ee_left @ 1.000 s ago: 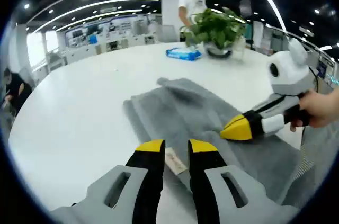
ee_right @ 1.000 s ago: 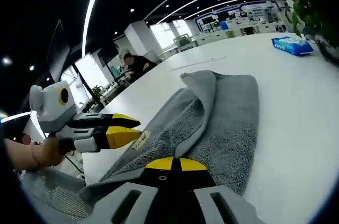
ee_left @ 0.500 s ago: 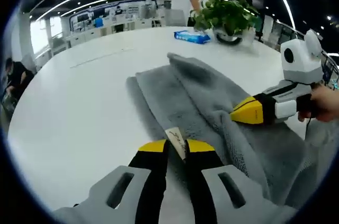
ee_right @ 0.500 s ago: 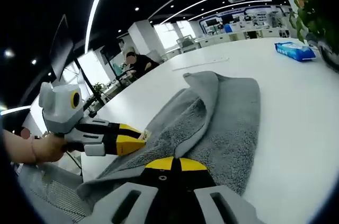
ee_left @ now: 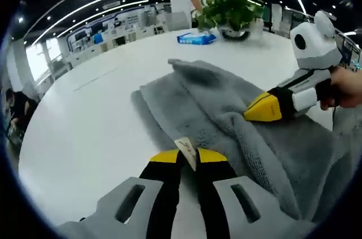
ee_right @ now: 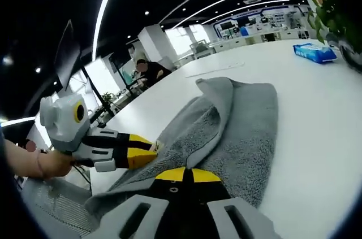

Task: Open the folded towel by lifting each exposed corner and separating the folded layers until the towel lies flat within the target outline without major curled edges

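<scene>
Now, the white table is seen spread wide, and on it the grey towel is laid, folded over itself, with a raised fold running from about 11 o'clock down toward 4 o'clock in the left gripper view. In the right gripper view the same towel is shown rising from 6 o'clock toward 12, its upper layer draped over the lower one. No target outline can be made out on the table.

At the far edge, around 1 o'clock in the left gripper view, a potted plant is set, with a blue packet just beside it.

The corner-lifting step is judged to be in hand. The right gripper is shown with its yellow tips pressed together on the near towel edge, and a fold of cloth appears to be pinched there, though the contact itself is hidden. The left gripper is closed narrowly about the small sewn label at the towel's near corner; whether cloth is caught as well cannot be told for sure.

Next, it is judged that both held points should be raised and drawn apart, so that the upper layer is peeled off the lower and laid flat.
</scene>
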